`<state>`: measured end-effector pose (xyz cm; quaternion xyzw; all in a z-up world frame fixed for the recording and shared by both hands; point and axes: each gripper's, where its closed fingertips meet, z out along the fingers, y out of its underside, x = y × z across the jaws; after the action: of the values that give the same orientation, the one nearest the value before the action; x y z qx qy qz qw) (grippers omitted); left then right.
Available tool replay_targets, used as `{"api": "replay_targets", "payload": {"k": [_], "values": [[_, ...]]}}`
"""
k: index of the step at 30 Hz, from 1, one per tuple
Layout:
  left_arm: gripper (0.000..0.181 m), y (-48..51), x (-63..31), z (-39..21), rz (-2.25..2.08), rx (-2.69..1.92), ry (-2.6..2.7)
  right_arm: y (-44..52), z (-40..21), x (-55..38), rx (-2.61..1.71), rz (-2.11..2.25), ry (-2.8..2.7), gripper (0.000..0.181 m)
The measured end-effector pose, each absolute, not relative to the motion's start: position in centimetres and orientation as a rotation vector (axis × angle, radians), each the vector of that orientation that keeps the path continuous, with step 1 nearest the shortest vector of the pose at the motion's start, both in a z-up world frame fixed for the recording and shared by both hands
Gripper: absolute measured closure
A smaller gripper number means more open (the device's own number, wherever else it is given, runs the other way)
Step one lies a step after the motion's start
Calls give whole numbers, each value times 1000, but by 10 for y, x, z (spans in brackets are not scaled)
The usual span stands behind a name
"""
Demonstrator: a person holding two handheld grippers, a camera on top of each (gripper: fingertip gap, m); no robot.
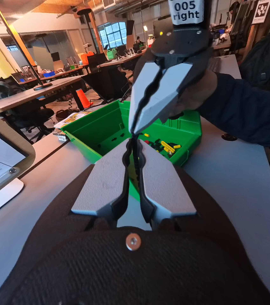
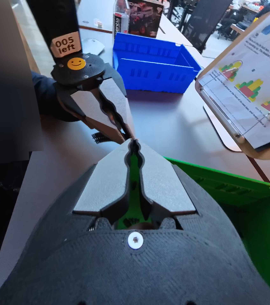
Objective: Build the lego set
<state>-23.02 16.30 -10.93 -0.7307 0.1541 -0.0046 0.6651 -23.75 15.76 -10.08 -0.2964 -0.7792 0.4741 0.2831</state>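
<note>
My left gripper point(image 1: 134, 142) is shut on a long thin black lego piece point(image 1: 135, 156) that runs edge-on between its fingers, above the green bin point(image 1: 98, 128). My right gripper point(image 1: 133, 132) comes down from above, tip to tip with the left, and is shut on the top end of the same piece. In the right wrist view my right gripper point(image 2: 134, 142) meets the left gripper point(image 2: 128, 136), and a toothed black end of the piece point(image 2: 98, 137) sticks out under the left fingers. Loose yellow, black and red lego parts point(image 1: 167, 146) lie in the bin.
An empty blue bin point(image 2: 147, 66) stands on the grey table point(image 2: 172, 118) beyond the grippers. An instruction sheet on a wooden stand point(image 2: 246, 82) is to the right. A lego box point(image 2: 144, 16) and a bottle point(image 2: 119, 19) stand behind. A booklet point(image 1: 71, 118) lies by the green bin. My two grippers' fingertips are within a few centimetres of each other.
</note>
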Motion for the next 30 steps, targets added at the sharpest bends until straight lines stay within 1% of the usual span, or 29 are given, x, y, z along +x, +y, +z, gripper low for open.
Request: {"api": "replay_targets", "payload": {"k": [4,7,10,11,12,13,16,19,21,23,24,25,27,29,30], "values": [[178,165,-239,-110,7,-1654,305,168,-102,-251,-913,1207,-2018,181],[180,164,-236,-114,-32,-1667,317,215,-97,-262,-1022,981,-1840,181],[179,167,-232,-117,-27,-1680,335,206,-101,-250,-1042,1124,-1946,181],[179,168,-231,-118,-19,-1679,340,208,-109,-249,-1077,1104,-1983,164],[179,168,-230,-120,-16,-1690,346,216,-116,-250,-1105,1038,-1997,152],[179,169,-230,-122,-14,-1697,346,222,-124,-250,-1122,970,-2010,150],[180,169,-231,-122,-15,-1695,342,222,-128,-250,-1136,965,-2026,155],[180,170,-232,-121,-11,-1691,339,210,-136,-241,-1156,1034,-2123,150],[180,170,-232,-121,-10,-1691,339,212,-145,-238,-1198,1009,-2170,154],[179,170,-231,-121,-9,-1691,340,215,-139,-242,-1229,1058,-2118,149],[179,169,-231,-121,-8,-1690,340,204,-141,-236,-1207,1112,-2187,150],[180,169,-231,-120,-7,-1687,340,199,-144,-232,-1183,1113,-2230,151],[179,169,-232,-120,-3,-1687,340,209,-136,-243,-1136,1030,-2124,148],[179,169,-232,-120,-2,-1691,340,192,-138,-232,-1074,1095,-2219,159],[179,169,-232,-120,-1,-1688,340,192,-143,-228,-1076,1051,-2259,163]]}}
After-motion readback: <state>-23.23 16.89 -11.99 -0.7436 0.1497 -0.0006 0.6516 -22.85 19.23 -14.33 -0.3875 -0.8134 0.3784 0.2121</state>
